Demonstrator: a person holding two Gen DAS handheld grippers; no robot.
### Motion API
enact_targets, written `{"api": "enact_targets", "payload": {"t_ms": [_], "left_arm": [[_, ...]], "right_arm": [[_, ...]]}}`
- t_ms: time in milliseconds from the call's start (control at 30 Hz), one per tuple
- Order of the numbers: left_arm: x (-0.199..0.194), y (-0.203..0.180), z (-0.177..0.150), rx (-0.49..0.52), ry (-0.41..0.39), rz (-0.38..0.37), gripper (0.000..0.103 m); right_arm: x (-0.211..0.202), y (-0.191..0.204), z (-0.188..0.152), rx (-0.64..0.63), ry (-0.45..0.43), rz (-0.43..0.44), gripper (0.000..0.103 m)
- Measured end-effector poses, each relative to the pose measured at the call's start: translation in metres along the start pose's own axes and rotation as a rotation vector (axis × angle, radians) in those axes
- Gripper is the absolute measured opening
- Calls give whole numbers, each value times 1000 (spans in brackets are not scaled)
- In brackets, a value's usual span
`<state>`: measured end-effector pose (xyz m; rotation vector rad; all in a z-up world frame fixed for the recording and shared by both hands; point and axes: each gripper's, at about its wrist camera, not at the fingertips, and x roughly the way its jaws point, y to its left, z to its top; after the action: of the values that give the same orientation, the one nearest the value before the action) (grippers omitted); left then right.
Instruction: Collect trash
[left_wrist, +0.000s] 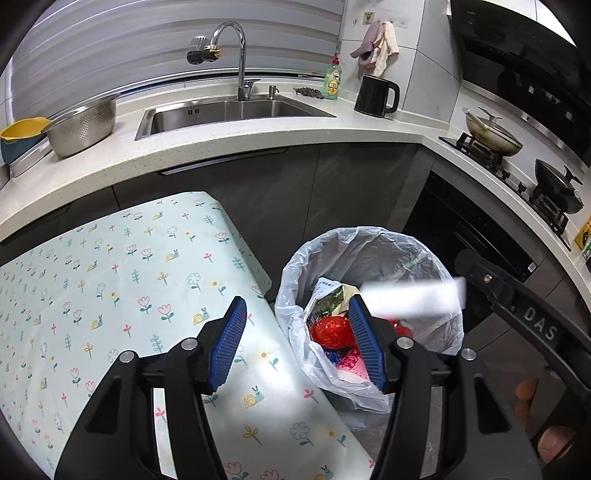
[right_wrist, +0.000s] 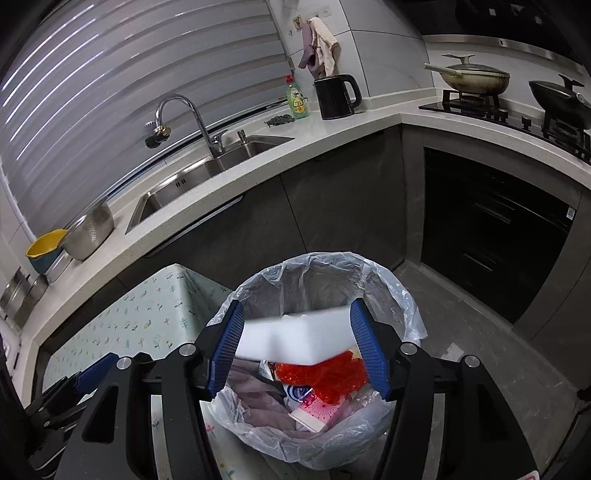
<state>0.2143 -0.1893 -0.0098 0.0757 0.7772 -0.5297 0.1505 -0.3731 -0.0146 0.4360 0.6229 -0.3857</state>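
Observation:
A trash bin lined with a clear plastic bag stands on the floor beside the table. It holds red wrappers, a pink packet and other packaging. A white foam block is blurred in mid-air over the bin mouth, between the spread fingers of my right gripper; it also shows in the left wrist view. The jaws look open and apart from the block. My left gripper is open and empty above the table's corner and the bin's left rim.
A table with a floral cloth stands left of the bin. Behind runs a white counter with a sink, a steel colander, a black kettle, and a hob with pans. Dark cabinets stand close behind the bin.

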Motion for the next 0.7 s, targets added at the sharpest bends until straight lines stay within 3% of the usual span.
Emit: {"api": "enact_targets", "payload": {"t_ms": [200,700], "left_arm": [[-5,10,-3,-6,-7,20,61],[-22,21,-8,-12,-25,61,70]], "right_arm": [[-8,8,-3,-11,-11,-1,67],[-22,21,-7,-77,21,1,74]]}}
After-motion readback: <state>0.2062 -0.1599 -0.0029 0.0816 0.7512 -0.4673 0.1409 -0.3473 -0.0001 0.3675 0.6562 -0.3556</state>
